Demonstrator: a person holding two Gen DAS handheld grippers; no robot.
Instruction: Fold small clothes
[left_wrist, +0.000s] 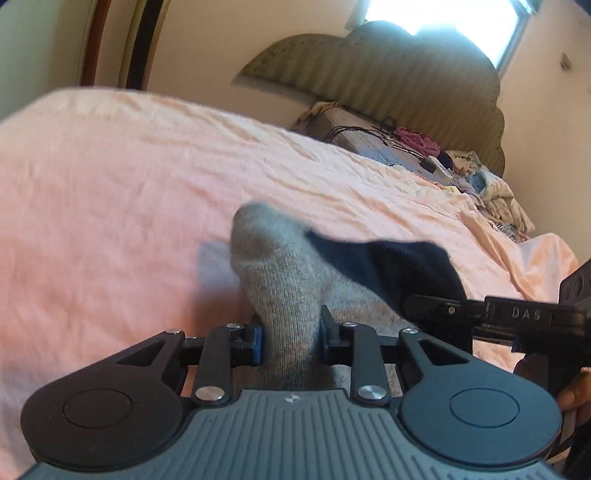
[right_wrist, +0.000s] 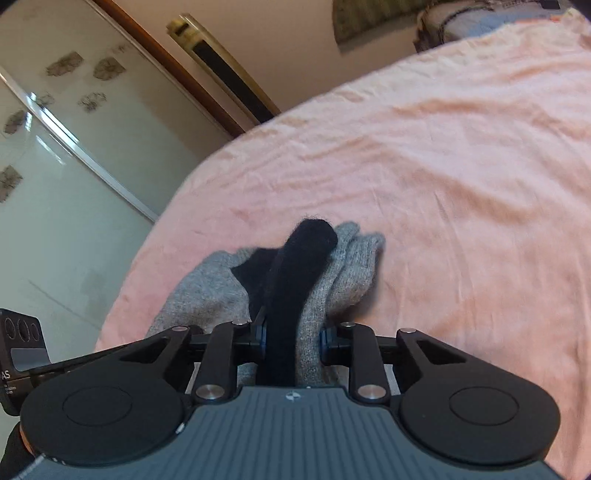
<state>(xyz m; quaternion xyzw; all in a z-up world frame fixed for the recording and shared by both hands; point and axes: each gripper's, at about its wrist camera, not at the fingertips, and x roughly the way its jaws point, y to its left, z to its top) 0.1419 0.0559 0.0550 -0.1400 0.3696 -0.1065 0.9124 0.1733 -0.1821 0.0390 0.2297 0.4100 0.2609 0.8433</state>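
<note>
Grey knit with a dark navy part, the sock (left_wrist: 284, 280) is bunched so that its full outline cannot be made out, and its lower end is hidden under each gripper body. The left gripper (left_wrist: 290, 341) has its jaws drawn close on a grey fold, the blue pads (left_wrist: 258, 343) pressing the fabric from both sides. The right gripper (right_wrist: 291, 341) is likewise closed in on the sock, pinching a navy band and grey knit together. The sock is held between the two tools, above the pink bedsheet (left_wrist: 110, 192); whether any of it touches the sheet cannot be told. In the left wrist view the other gripper's finger reaches in from the right edge and meets the navy part, with part of a hand (left_wrist: 570, 398) cut off beside it. Only that view shows the padded headboard (left_wrist: 388, 74), the bright window (left_wrist: 443, 18) and a blurred pile of clothes (left_wrist: 480, 184) at the far end of the bed. Only the right wrist view shows the glossy patterned wardrobe door (right_wrist: 74, 147) beyond the bed's edge.
</note>
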